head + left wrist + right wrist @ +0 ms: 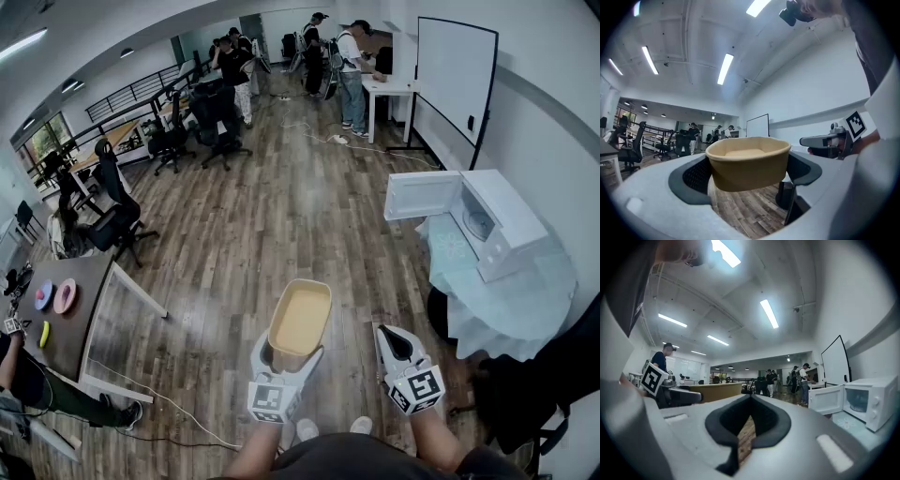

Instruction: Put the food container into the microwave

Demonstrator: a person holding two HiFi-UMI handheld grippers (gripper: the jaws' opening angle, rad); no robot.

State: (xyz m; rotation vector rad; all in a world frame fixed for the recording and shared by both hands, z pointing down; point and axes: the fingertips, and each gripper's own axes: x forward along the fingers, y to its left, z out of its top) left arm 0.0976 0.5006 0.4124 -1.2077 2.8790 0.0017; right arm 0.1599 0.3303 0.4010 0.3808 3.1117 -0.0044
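Observation:
A tan, open-topped food container [300,319] [747,161] is held above the wood floor, with my left gripper [287,354] [749,174] shut on its lower part. To its right my right gripper [385,331] [749,401] is shut with nothing in it, its jaws meeting at the tips. The white microwave [497,220] [869,401] stands ahead to the right on a table with a pale blue cloth [506,305]. Its door [422,194] [826,399] is swung open to the left. The right gripper view also shows the container [717,391] at its left.
A dark table [70,342] with plates and a banana is at the left. Office chairs [112,220] stand beyond it. A whiteboard [455,70] leans behind the microwave. Several people [352,70] stand at the far end. A dark bulky object [525,403] sits low right.

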